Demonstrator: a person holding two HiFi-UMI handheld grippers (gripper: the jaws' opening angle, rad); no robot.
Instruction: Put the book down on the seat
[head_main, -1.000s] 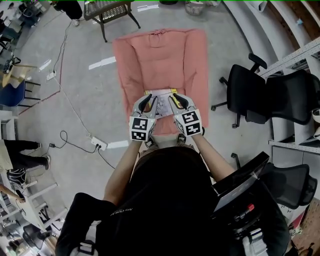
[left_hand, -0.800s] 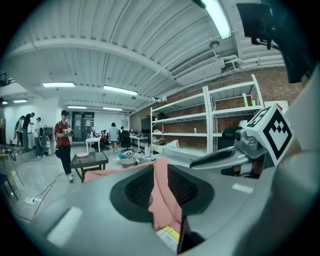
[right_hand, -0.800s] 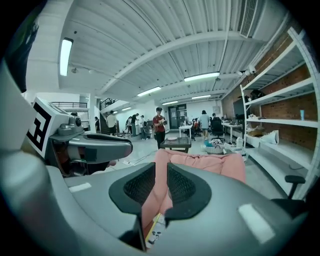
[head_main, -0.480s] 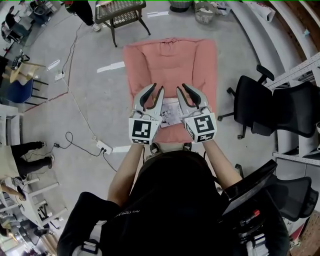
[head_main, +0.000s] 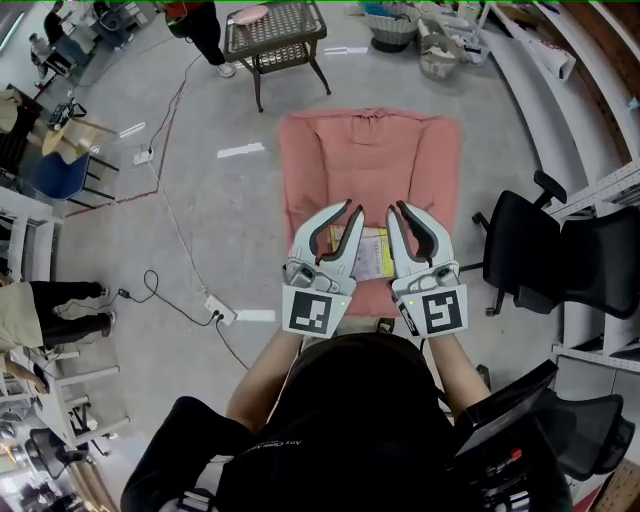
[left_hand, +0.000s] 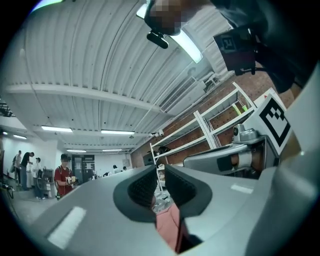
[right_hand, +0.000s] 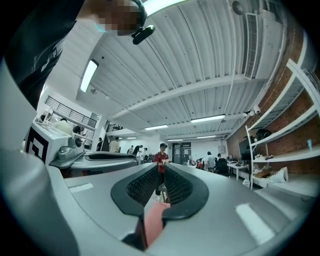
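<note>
Head view, from the wearer outward: a dark-clad torso fills the bottom edge, and two bare forearms reach forward to the marker cubes on the tongs. The left gripper (head_main: 350, 215) and the right gripper (head_main: 397, 215) are held side by side, tips pointing away from the body and leaning toward each other. Both pairs of jaws have just been closing, and each now stands only a narrow slit apart with nothing held. The left gripper view shows bare ribbed pads with just a sliver of pink low in the gap. The right gripper view shows the same, with a distant person in a red top (right_hand: 161, 159) seen through the slit. The book (head_main: 370, 255), pale with a yellow edge, lies flat on the near part of the pink seat (head_main: 370, 160). It shows in the space between the two grippers, and neither pair of pads is on it. The rest of the seat cushion stretches bare beyond it. To the right of the seat stands a black office chair (head_main: 540, 255). To the left a white power strip (head_main: 218, 311) and its cable lie on the grey floor. Farthest off, past the top of the seat, stands a dark wicker table (head_main: 278, 30).
</note>
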